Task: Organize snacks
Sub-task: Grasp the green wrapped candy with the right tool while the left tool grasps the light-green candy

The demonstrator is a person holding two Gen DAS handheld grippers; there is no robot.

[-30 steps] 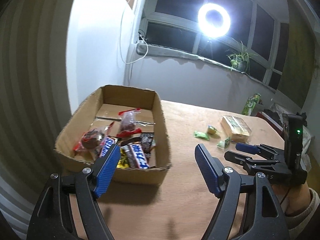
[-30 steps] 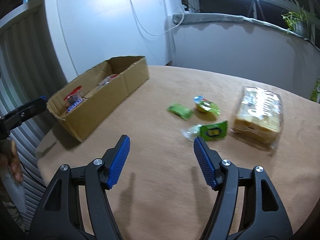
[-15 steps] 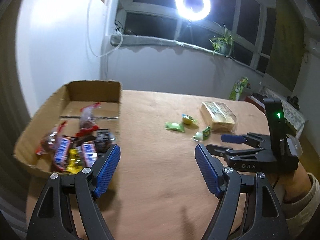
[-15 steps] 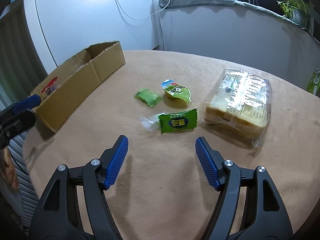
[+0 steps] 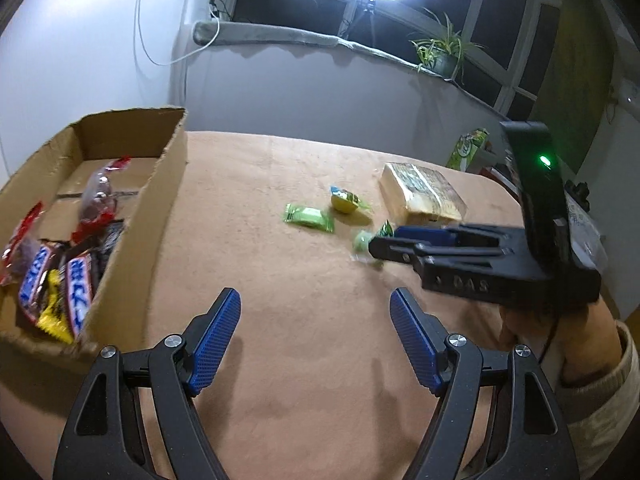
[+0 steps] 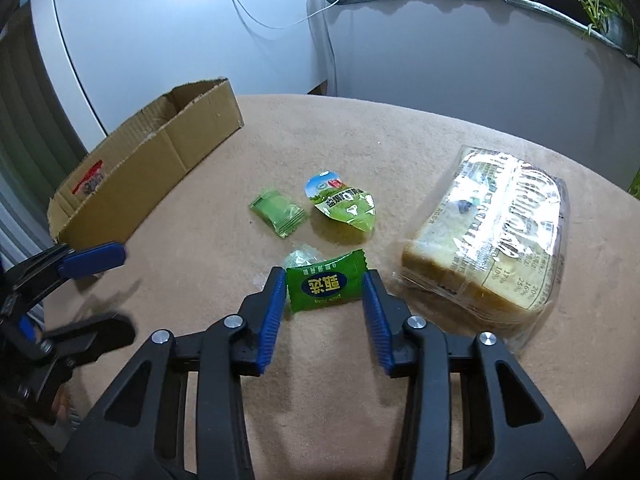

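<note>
Left wrist view. The left gripper (image 5: pixel 314 322) hovers over the near part of the tabletop (image 5: pixel 260 208) with its jaws wide apart and nothing between the blue pads (image 5: pixel 214 334). A cardboard box (image 5: pixel 162 216) stands at the left edge of the tabletop; inside it lie red-ended clear packets (image 5: pixel 98 196) and, at the near end, blue-and-white chocolate bars (image 5: pixel 78 294) beside a yellow wrapper (image 5: pixel 54 316). Toward the middle of the tabletop lie a pale green sachet (image 5: pixel 309 217) and, just beside it, a yellow-green jelly cup (image 5: pixel 345 201). A bagged loaf of sliced bread (image 5: pixel 420 196) lies toward the far right edge. The right gripper (image 5: pixel 384 242), held in a hand (image 5: pixel 560 332), reaches in from the right, its tips at a green candy packet (image 5: pixel 366 240) that is blurred.

Right wrist view. The right gripper (image 6: pixel 325 292) is low over the tabletop (image 6: pixel 400 140), jaws narrowed to either side of the green candy packet (image 6: pixel 326 285); the left pad (image 6: pixel 272 316) is touching or nearly touching the packet's edge, and whether the right pad touches cannot be told. A clear wrapper end (image 6: pixel 301 258) sticks out behind the packet. Farther off lie the pale green sachet (image 6: pixel 278 212) and the jelly cup (image 6: pixel 344 202); the bread (image 6: pixel 492 236) lies just right of the packet. The cardboard box (image 6: pixel 160 160) stands at the far left edge, and the left gripper (image 6: pixel 100 292) shows at the left, jaws apart.
</note>
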